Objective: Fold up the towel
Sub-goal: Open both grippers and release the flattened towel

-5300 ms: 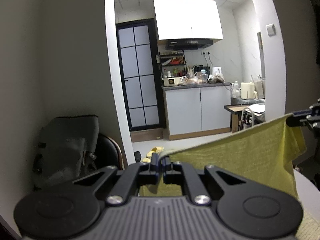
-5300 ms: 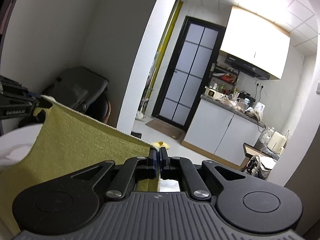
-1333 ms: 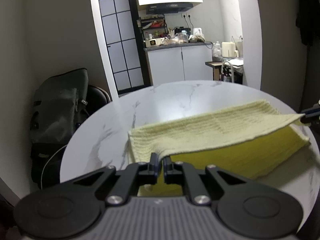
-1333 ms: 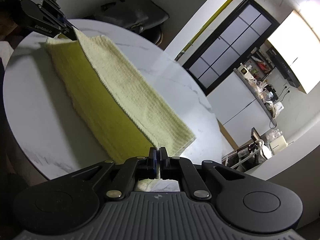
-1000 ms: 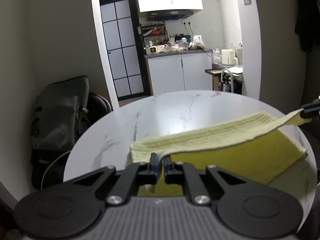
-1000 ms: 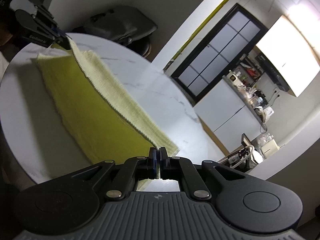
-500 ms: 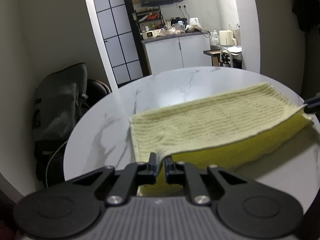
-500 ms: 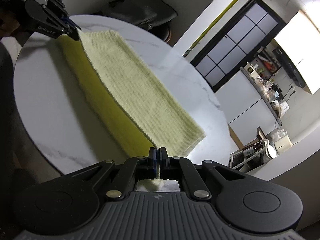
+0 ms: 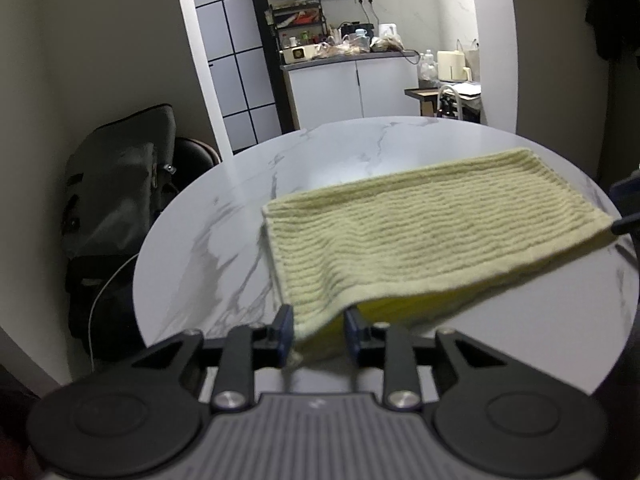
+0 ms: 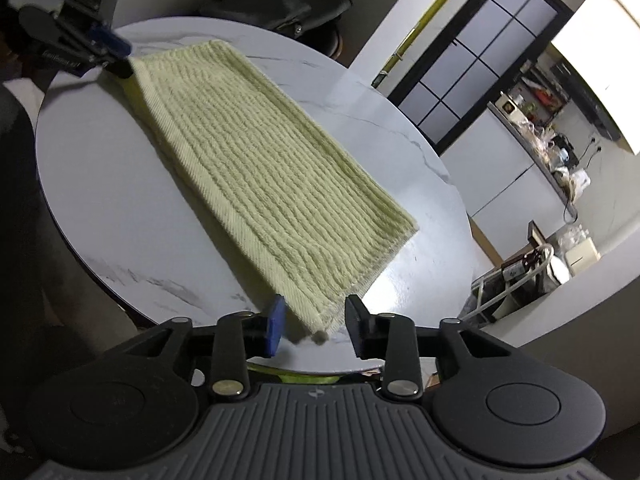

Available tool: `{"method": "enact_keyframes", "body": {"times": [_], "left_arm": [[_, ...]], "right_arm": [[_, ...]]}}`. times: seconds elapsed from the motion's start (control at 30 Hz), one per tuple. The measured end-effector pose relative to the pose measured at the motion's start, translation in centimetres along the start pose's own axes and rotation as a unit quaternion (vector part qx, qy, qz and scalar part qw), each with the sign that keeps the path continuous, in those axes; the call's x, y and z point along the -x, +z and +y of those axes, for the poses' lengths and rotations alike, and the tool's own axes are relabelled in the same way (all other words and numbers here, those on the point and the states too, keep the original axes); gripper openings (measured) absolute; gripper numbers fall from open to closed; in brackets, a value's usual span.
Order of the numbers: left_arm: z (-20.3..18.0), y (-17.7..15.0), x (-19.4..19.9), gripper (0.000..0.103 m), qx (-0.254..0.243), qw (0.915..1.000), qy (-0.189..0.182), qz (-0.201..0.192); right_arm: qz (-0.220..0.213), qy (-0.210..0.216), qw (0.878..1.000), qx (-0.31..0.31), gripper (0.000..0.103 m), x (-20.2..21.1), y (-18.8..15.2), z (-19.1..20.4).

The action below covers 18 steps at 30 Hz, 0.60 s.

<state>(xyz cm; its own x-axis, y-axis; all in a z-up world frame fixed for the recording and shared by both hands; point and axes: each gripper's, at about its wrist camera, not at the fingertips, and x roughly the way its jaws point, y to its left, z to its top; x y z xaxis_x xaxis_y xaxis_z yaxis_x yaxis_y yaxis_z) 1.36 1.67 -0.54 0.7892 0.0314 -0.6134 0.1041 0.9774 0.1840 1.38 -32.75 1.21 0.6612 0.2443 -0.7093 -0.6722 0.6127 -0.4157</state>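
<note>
Both grippers' jaws are opening around the towel (image 9: 420, 224) corners; best withdraw straight back, leaving the fold undisturbed on the surface (image 9: 224, 232).

Ribbed yellow cloth towel (image 9: 432, 224) lying on glossy marble.
Round table (image 9: 224, 240) showing smooth, grey-veined white; matt black plastic left gripper (image 9: 319, 330).

Round white tabletop (image 9: 224, 216) of marble-look stone, grey veining, dark rim edge visible on the near side in the right wrist view. Lying directly on it: one pale yellow ribbed towel (image 9: 420, 232), folded double, brighter yellow underlayer showing along the near edge. Towel runs across the middle, its near corners close to the table's near rim.
</note>
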Motion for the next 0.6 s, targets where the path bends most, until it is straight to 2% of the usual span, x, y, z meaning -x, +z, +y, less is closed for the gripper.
{"method": "enact_keyframes", "body": {"times": [0.33, 0.6], "left_arm": [[0.8, -0.4, 0.6, 0.031, 0.017, 0.9998, 0.009, -0.002], [0.9, -0.6, 0.8, 0.031, 0.046, 0.9989, 0.006, -0.005]], "right_arm": [[-0.011, 0.034, 0.994, -0.1, 0.037, -0.9, -0.7, -3.4], [-0.031, 0.047, 0.988, -0.141, 0.035, -2.2, -0.7, -4.4]]}}
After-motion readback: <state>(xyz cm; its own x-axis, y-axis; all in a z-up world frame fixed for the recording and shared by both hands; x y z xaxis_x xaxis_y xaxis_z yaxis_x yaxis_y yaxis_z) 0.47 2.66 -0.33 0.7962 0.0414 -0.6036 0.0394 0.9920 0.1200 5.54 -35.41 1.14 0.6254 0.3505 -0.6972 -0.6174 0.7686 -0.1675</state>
